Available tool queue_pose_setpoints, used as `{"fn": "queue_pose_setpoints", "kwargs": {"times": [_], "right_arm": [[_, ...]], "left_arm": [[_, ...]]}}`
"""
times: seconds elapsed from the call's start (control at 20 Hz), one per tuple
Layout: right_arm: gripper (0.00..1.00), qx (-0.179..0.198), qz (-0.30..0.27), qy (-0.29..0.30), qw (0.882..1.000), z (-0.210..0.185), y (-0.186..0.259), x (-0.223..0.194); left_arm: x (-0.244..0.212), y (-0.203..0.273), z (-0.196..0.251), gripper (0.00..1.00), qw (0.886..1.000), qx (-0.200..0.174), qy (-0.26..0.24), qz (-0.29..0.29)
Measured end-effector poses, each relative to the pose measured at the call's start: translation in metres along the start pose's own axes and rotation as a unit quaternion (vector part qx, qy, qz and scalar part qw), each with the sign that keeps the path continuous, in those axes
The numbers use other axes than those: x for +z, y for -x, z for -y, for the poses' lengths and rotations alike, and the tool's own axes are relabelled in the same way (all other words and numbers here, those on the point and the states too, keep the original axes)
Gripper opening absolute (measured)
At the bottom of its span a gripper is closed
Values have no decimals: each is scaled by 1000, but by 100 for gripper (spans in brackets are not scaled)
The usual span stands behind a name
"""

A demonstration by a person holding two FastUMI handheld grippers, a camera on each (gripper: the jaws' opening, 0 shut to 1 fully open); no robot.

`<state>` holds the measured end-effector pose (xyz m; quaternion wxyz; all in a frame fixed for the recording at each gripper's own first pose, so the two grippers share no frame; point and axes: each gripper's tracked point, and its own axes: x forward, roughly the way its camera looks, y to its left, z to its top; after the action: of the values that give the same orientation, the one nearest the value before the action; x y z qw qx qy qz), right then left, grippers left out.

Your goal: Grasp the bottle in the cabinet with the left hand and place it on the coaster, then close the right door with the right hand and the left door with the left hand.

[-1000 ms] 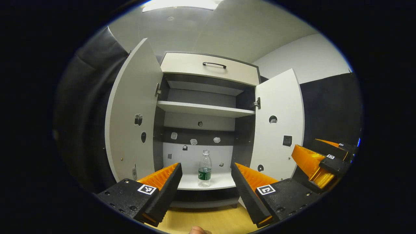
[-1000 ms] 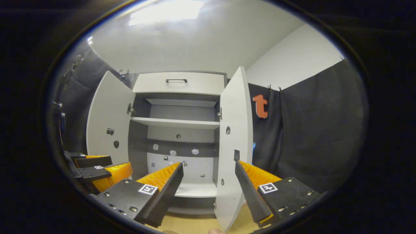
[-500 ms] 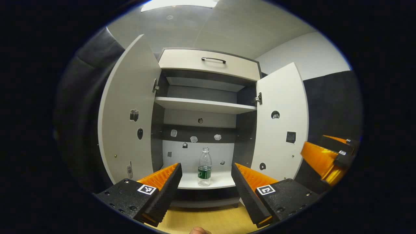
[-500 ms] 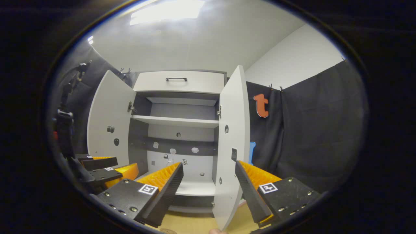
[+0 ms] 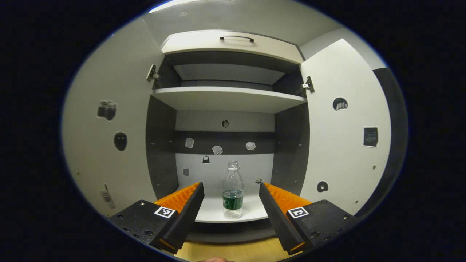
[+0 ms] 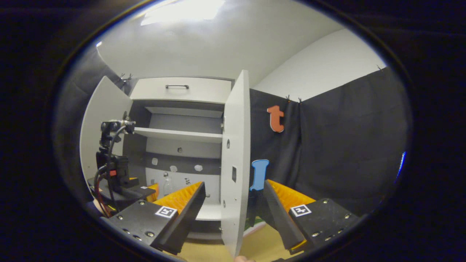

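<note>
Left tongs [image 5: 230, 189]: spread wide, holding nothing, touching nothing; bottle framed between the fingers, farther in.
Right tongs [image 6: 233, 189]: spread wide, empty; right door [image 6: 235, 160] edge-on between the fingers.
Bottle [image 5: 233, 191]: upright on the cabinet's bottom shelf [image 5: 251, 211], near its front edge.
Doors: left door [image 5: 109, 120] and right door both open.
Right gripper view: left tongs seen at the cabinet's left, cables above.

From my right gripper view, bottle [image 6: 168, 185] mostly hidden behind left gripper [image 6: 143, 191]; stickers on cabinet back wall [image 5: 218, 149] too small to ID.
</note>
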<state>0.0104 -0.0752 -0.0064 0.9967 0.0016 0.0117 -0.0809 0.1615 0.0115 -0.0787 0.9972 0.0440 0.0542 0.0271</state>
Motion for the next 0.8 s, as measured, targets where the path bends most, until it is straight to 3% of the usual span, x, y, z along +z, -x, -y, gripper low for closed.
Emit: {"fn": "queue_pose_setpoints", "kwargs": {"times": [0.2, 0.45, 0.8], "right_arm": [[97, -66, 15, 8, 998, 13, -6, 5], [96, -118, 4, 7, 993, 26, -18, -4], [97, -136, -13, 20, 990, 34, -31, -17]], "left_arm": [[-24, -64, -6, 96, 1000, -15, 7, -22], [-56, -116, -4, 97, 998, -25, 17, -52], [-77, -146, -8, 93, 997, -19, 27, -75]]}}
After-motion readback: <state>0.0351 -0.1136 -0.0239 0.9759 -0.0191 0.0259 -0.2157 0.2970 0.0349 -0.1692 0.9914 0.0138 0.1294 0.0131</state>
